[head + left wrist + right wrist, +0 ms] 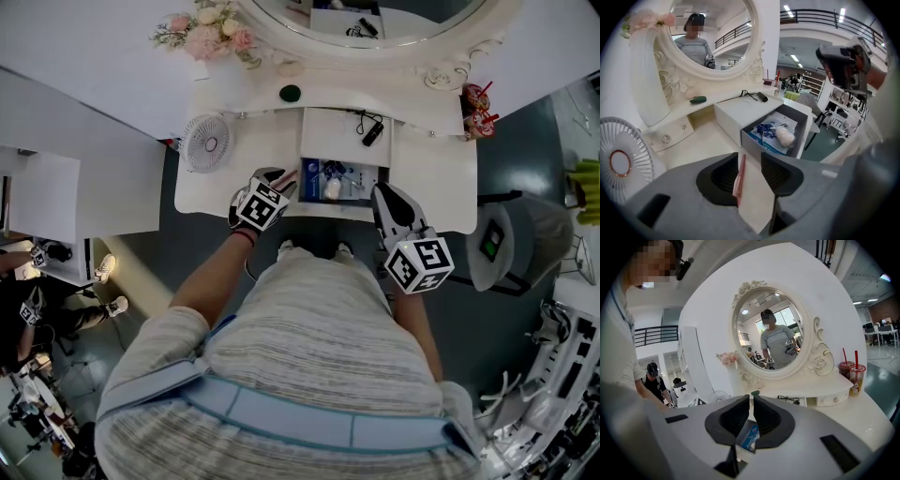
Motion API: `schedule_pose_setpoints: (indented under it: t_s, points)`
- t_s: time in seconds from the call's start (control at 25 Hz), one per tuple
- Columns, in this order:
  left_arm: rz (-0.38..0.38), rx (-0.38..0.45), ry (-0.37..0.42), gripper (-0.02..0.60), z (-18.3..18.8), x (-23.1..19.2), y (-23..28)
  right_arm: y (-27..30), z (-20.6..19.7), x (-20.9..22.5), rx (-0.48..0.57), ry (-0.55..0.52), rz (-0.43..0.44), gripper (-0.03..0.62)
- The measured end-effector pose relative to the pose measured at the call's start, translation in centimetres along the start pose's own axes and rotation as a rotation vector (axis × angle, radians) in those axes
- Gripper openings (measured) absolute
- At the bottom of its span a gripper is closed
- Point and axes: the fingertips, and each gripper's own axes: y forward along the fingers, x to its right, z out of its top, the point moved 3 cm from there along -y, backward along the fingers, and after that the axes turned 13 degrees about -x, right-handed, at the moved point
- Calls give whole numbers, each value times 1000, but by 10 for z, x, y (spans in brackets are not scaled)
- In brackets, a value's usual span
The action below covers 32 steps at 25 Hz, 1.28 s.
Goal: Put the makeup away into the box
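Gripped a flat, pink-edged makeup item in the left gripper, jaws roughly halfway apart, the item seen edge-on along the left-hand pad. Pointed that gripper steeply down over the white table, just beside the left wall of the open box, with the item not yet inside. Showed in the box a blue packet and a pale round puff, lying close together. Held the right gripper near the box's front right corner, jaws drawn in to a bare slit and nothing caught between them. Had on the table a small white fan well to the left of the box, a black cable on the raised white block behind the box, a green thing on the shelf under the oval mirror, and two cups with red straws at the far right end.
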Motion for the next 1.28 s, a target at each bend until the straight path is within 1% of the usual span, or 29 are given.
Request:
schedule_pose_setpoints:
  t_s: [0.24,0.4,0.56,0.68,0.76,1.0,1.28]
  points:
    - [19,-73,34,155,-6,-8,18,-1,-2,0,2,3,-7,11]
    - [16,-125,54,152,-12,-12,30,-3,-3,1,2,5,-14,11]
    - [8,-162,52,143,-19,-15,37,-5,-4,2,3,6,-22,11]
    - [16,-182,42,138,-26,-18,41,-6,-4,4,5,9,-27,11]
    - [14,-188,37,138,-29,-19,44,-7,-4,4,6,11,-29,11]
    - [2,-177,32,123,-30,-19,45,-6,-2,4,5,7,-28,11]
    - [-11,-167,24,121,-30,-18,45,-3,-2,2,0,3,-20,11]
